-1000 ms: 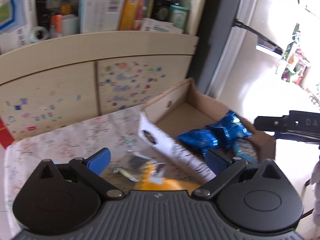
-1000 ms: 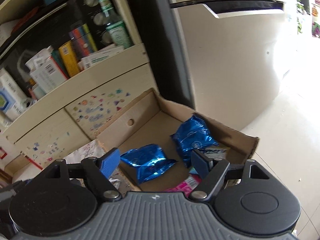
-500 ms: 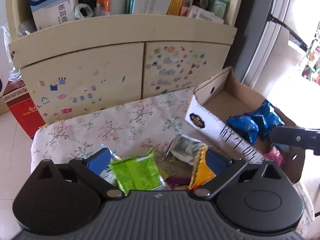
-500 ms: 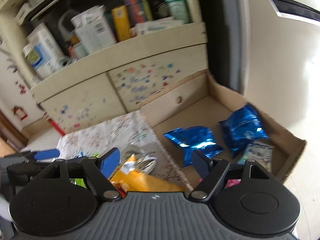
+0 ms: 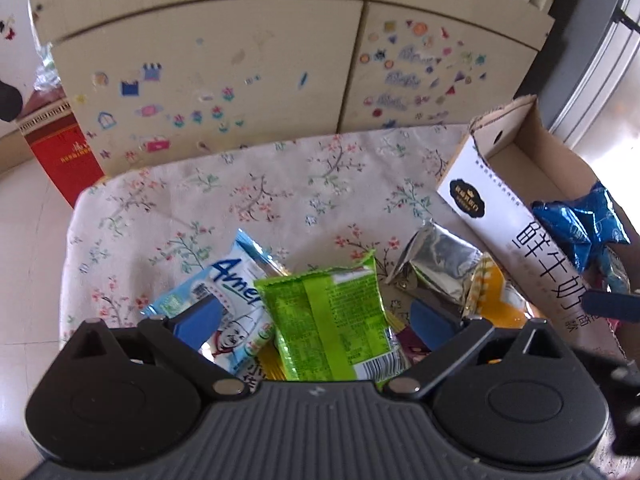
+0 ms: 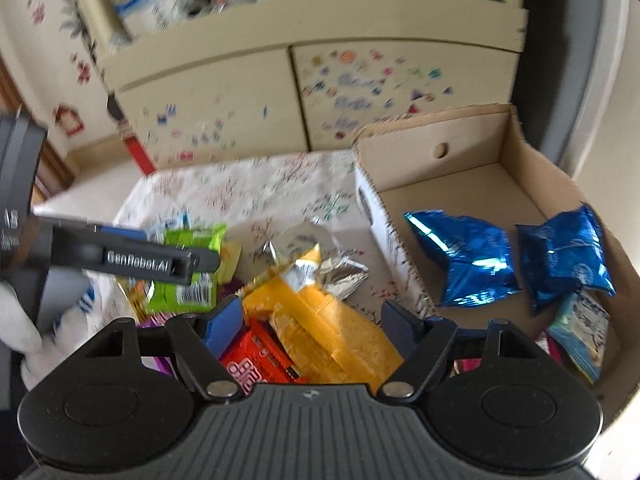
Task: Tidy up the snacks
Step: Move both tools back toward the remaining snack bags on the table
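Observation:
Loose snack packets lie in a pile on the floral cloth. My left gripper is open over a green packet, with a light-blue packet under its left finger; neither pad presses on a packet. A silver packet lies just beyond. My right gripper stands open above an orange packet and a red packet. The left gripper shows side-on at the left of the right wrist view. The cardboard box on the right holds two blue foil packets and a light-blue packet.
Behind the table stands a cream cupboard covered in stickers, with crowded shelves above. A red carton sits on the floor at the left. The box's white printed side wall borders the pile. A white-gloved hand holds the left gripper.
Both views have swung left and tipped down, from the box to the pile on the cloth. Both grippers have come lower over the packets, and their jaws have stayed apart.

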A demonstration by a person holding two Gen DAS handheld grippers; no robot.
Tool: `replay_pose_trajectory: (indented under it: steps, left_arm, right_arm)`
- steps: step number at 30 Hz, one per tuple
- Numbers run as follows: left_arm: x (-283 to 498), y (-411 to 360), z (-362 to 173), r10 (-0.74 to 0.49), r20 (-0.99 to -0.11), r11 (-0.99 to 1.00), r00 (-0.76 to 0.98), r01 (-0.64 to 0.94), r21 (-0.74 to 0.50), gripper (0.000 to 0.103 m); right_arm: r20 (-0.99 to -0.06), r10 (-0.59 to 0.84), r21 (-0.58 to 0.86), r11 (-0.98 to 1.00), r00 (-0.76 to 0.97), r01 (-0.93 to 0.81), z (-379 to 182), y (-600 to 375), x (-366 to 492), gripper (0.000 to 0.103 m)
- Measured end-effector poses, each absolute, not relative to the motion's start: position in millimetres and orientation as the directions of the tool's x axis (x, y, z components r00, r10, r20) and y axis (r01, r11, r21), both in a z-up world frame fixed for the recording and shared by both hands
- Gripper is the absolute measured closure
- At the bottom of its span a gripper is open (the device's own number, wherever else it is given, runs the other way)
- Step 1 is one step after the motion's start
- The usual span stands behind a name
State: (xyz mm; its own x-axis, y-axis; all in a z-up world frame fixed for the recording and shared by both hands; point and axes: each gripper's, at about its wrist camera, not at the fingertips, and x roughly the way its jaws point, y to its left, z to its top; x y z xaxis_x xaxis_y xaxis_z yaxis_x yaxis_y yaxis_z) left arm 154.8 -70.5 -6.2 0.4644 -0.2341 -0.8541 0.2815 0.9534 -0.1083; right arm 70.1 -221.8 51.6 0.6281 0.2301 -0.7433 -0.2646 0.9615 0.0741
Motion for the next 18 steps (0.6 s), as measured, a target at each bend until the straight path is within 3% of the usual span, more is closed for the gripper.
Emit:
replay_pose_trajectory:
  steps: [11,18]
  left_arm:
    - [162,-80,-20,-0.216,-0.866,0.954,0.451,0.287,-0.089,0.003]
    - [158,-79,-23,-0.195,-0.864,0.945,0.464,0.324,-0.040,0.005]
  right_arm:
    - [-0.797,0.148,-0.042,0.954,0.585,-0.298,22,-208,89,0.021]
    - [-0.814,0.117,-0.064,0.955,0.568,-0.289,12,-199,95,0.031]
